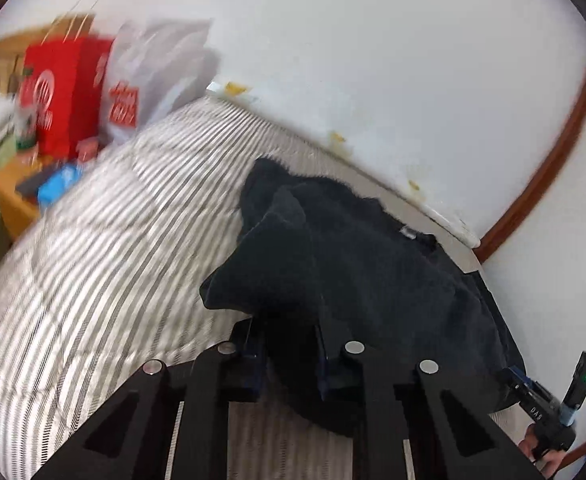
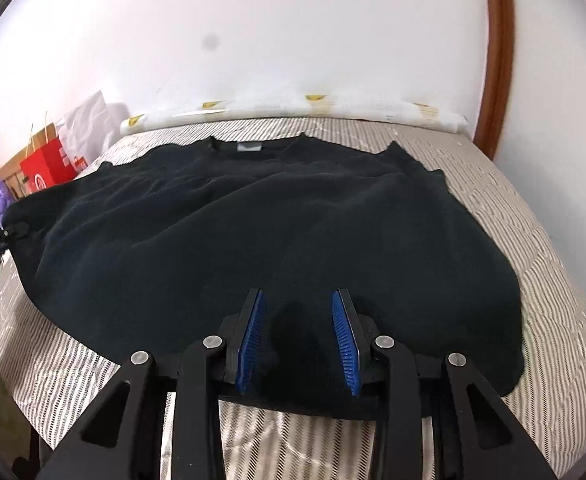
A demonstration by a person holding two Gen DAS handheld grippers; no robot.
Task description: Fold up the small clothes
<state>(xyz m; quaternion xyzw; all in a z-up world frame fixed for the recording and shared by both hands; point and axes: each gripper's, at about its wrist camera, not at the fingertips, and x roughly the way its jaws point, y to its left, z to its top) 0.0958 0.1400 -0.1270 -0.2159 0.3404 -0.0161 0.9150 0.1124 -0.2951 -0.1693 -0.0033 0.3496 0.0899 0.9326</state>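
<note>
We have a black shirt point(image 2: 277, 232) spread on the striped bed point(image 2: 533, 200), collar toward the wall and hem toward us. The left gripper point(image 1: 283, 334) has its jaws pinched nearly together on the shirt's left edge, and a peak of cloth is lifted off the bed in front of it. The right gripper point(image 2: 299, 334) has its jaws part open at the hem; a bunch of dark cloth sits between the blue pads point(image 2: 343, 344), but we cannot tell whether they press on it.

Risks as we judge them:

- The left hold looks like a small bite of thick, fuzzy fabric. If we carry it across too fast, the weight of the trailing cloth could pull it free and the fold would collapse halfway.
- If the right jaws are not truly gripping, the hem will drag toward the left as that side moves, and the shirt will skew instead of folding along a straight line.
- We may have caught only the top layer on the left. Then the back layer stays on the bed and the fold comes out lumpy.
- The bedcover is soft and could be pinched along with the hem, lifting with the shirt.
- The bags point(image 1: 69, 92) beyond the bed's left side are well apart, so a wide swing is a lesser worry.
</note>
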